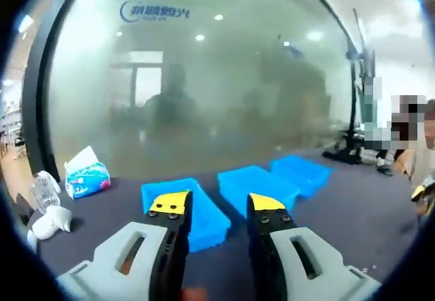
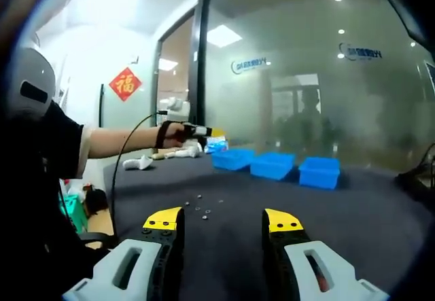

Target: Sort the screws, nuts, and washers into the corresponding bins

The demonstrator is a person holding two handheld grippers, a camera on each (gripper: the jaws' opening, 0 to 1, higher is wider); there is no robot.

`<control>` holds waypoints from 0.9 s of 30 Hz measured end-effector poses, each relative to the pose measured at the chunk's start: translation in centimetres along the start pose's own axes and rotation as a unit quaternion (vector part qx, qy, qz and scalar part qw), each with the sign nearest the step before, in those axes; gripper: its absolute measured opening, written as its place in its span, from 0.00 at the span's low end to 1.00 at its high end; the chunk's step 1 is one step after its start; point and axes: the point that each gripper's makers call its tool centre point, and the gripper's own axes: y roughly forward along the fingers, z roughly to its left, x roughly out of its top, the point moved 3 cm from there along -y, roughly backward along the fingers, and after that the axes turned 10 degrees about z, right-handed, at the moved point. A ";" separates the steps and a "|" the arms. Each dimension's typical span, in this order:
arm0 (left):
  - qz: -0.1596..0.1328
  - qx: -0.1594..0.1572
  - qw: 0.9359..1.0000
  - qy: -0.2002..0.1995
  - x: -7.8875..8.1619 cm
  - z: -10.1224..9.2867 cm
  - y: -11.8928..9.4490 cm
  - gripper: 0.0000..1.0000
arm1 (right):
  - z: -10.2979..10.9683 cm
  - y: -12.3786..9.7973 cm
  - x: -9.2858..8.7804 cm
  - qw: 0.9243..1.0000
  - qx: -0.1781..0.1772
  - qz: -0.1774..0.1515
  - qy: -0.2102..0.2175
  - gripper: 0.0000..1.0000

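Surface: dark table point(image 2: 380, 226) | room: frosted glass wall point(image 1: 204, 90) | both jaws: apart, empty

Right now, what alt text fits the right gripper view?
The right gripper, open and empty, hovers over a dark table with small loose hardware just ahead and three blue bins beyond. At left, a person's arm reaches over the table.

Three blue bins point(image 2: 275, 164) in a row, open tops, mid-frame in the right gripper view on the dark tabletop; same row lower centre in the left gripper view. Small metal bits point(image 2: 202, 207), probably screws, nuts and washers, scattered loose lower centre-left, apart from the bins.
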 end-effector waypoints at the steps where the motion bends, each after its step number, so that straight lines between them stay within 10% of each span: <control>1: -0.004 -0.006 1.000 0.000 -0.1 -0.4 -0.6 0.31 | 0.0 0.0 0.0 1.000 0.000 0.000 0.001 0.42; 11: -0.028 -0.056 0.998 0.015 -2.8 -5.3 -8.0 0.36 | -0.2 -0.3 0.3 1.000 -0.007 -0.002 -0.002 0.42; 27: -0.028 -0.073 0.997 0.014 -7.6 -6.6 -14.6 0.36 | 0.0 -0.1 0.6 1.000 -0.003 0.004 -0.011 0.42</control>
